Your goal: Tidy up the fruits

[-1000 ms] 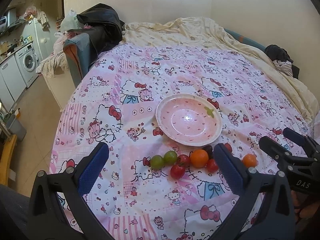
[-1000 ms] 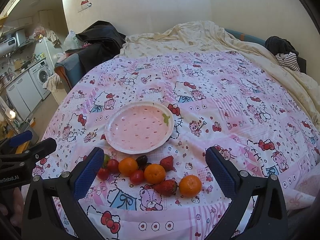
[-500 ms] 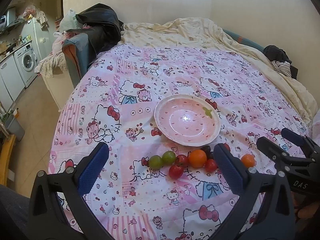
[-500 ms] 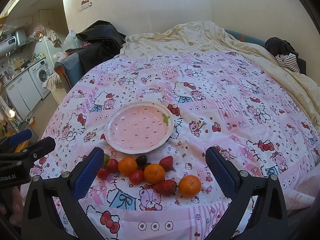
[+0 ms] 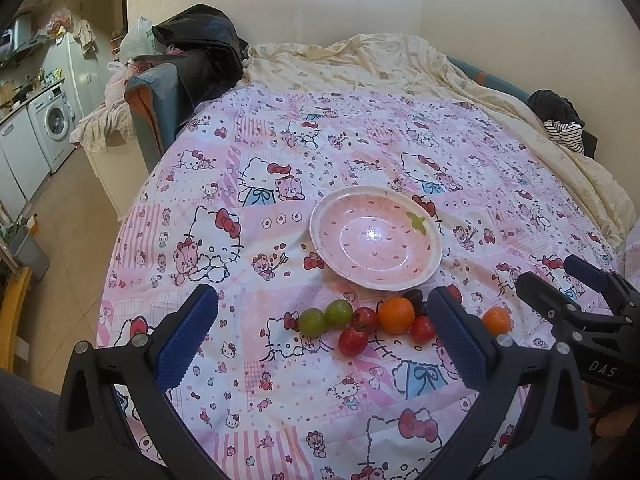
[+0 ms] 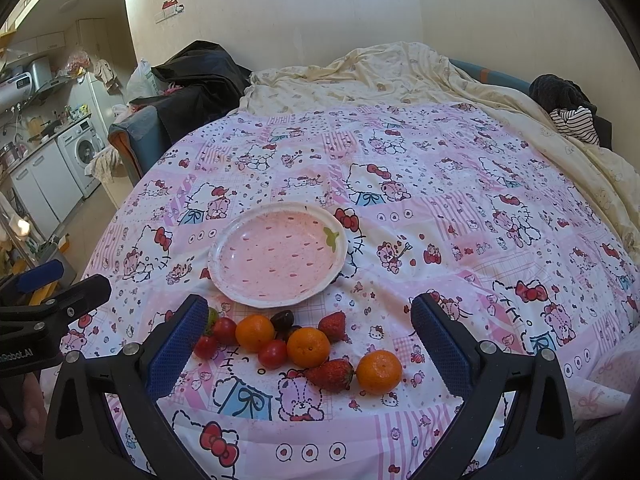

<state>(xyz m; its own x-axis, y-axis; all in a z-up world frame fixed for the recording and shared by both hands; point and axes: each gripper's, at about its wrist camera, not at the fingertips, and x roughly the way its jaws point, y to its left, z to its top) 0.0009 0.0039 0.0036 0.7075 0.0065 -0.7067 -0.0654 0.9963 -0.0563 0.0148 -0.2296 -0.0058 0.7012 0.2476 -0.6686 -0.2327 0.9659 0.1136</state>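
A pink strawberry-pattern plate (image 5: 434,240) (image 6: 224,240) sits empty on the bed cover. In front of it lies a cluster of fruit: two green grapes (image 5: 325,317), red cherry tomatoes (image 5: 353,341) (image 6: 272,353), oranges (image 5: 396,315) (image 6: 308,346) (image 6: 378,372), strawberries (image 6: 331,374) and a dark grape (image 6: 282,319). My left gripper (image 5: 320,344) is open and empty, held above the near side of the fruit. My right gripper (image 6: 306,344) is open and empty, with the fruit between its fingers in view. Each gripper shows at the edge of the other's view.
The Hello Kitty cover (image 5: 280,184) spreads over a bed with a cream sheet (image 5: 360,64) behind. Dark clothes (image 5: 200,48) lie on a chair at the back left. A washing machine (image 5: 54,126) stands at the far left. The bed edge drops off on the left.
Both views have shifted only slightly. The fruit and plate have not moved, and both grippers stay open.
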